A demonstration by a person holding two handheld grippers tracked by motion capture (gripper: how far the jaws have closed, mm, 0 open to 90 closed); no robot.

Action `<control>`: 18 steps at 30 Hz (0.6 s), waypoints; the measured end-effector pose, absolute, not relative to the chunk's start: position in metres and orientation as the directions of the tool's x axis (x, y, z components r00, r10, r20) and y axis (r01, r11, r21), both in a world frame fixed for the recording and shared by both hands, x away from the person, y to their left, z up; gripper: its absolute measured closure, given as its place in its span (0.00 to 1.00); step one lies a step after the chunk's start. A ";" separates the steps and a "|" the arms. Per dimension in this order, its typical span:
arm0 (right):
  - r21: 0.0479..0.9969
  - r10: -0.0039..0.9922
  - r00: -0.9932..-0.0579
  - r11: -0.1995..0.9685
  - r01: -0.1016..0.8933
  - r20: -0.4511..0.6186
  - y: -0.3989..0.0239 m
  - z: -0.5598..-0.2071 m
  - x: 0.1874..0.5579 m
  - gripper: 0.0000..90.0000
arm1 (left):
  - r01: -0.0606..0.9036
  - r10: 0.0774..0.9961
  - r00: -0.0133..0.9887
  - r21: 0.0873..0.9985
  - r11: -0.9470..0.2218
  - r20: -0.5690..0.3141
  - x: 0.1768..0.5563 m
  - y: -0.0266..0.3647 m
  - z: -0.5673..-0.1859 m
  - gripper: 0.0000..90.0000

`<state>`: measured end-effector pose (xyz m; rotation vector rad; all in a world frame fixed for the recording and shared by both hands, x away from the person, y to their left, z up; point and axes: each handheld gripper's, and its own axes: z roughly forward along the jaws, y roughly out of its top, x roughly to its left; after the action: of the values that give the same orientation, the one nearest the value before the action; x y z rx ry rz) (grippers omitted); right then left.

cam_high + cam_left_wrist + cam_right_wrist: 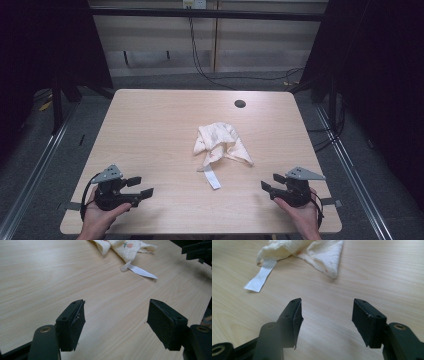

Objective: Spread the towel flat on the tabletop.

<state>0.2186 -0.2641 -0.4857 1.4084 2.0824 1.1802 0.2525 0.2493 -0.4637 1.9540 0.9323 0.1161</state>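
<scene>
The work area is a pale wood-grain tabletop (150,130) standing on grey carpet, with dark curtains to either side, a light panelled wall behind and black cables trailing down it. A round cable hole (240,104) sits near the far edge.

The item under handling is a crumpled cream cloth (221,144), lying slightly right of centre and toward the middle depth of the tabletop. It is bunched rather than flat, with one corner splayed out to the right, and a white label strip (212,178) trails from its near side toward the person. A small printed motif is faintly visible on it in the left gripper view (125,246); the strip lies flat on the wood there (141,271).

The left claw (144,186) rests at the near left corner, cradled in the person's left hand (100,216). Its jaws are spread wide with nothing between them but bare wood. The right claw (266,187) sits at the near right, held in the right hand (300,212), jaws likewise spread and empty.

Both claws point inward toward the cloth, well apart from it. Judgement: this looks like a ready stance, each claw spread on its own side so the cloth can be approached from two edges. No contact with the cloth is made yet.
</scene>
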 end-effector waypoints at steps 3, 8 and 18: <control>0.800 0.874 -0.452 0.141 0.584 0.176 -0.263 -0.485 0.218 0.48 | 0.561 0.652 0.706 0.780 -0.277 -0.277 0.253 0.248 -0.464 0.33; 0.805 0.842 -0.497 0.141 0.576 0.208 -0.259 -0.481 0.215 0.49 | 0.559 0.661 0.702 0.780 -0.281 -0.265 0.253 0.249 -0.464 0.32; 0.791 0.798 -0.556 0.179 0.586 0.231 -0.248 -0.476 0.214 0.50 | 0.537 0.640 0.726 0.789 -0.299 -0.252 0.251 0.248 -0.462 0.32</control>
<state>0.2138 -0.2481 -0.4763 1.3338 2.2193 1.3156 0.2509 0.2476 -0.4624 1.9747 0.8985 0.1350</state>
